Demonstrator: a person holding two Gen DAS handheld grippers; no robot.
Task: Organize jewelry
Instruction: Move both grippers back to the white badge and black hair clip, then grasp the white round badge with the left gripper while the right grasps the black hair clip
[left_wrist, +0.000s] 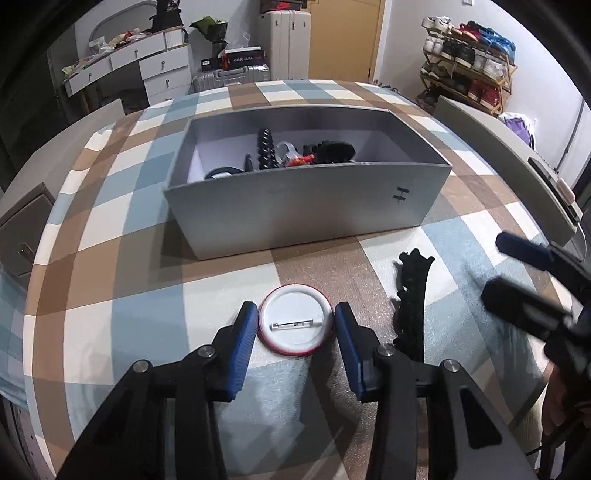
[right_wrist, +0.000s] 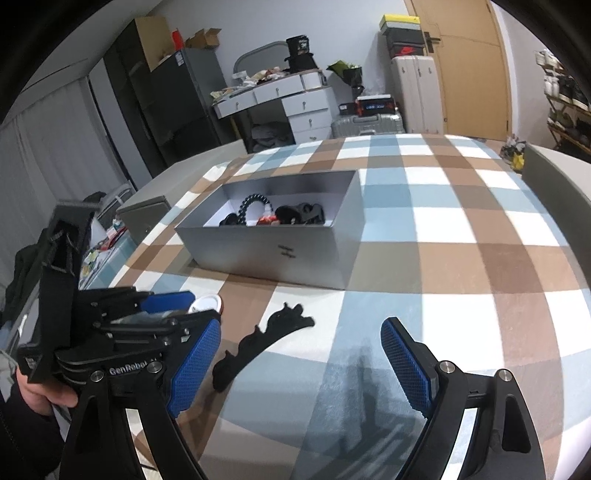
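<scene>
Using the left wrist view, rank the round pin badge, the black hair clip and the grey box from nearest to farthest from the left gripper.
1. Round pin badge: lying back-up between the jaws of the left gripper.
2. Black hair clip: on the checked cloth just right of the gripper.
3. Grey box: straight ahead, beyond both, already holding other accessories.

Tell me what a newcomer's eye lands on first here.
Probably the round white pin badge lying pin side up on the checked tablecloth, flanked closely by the blue pads of the left hand-held gripper. Behind it sits the open grey box holding dark jewelry, and right of the badge lies a black hair clip.
</scene>
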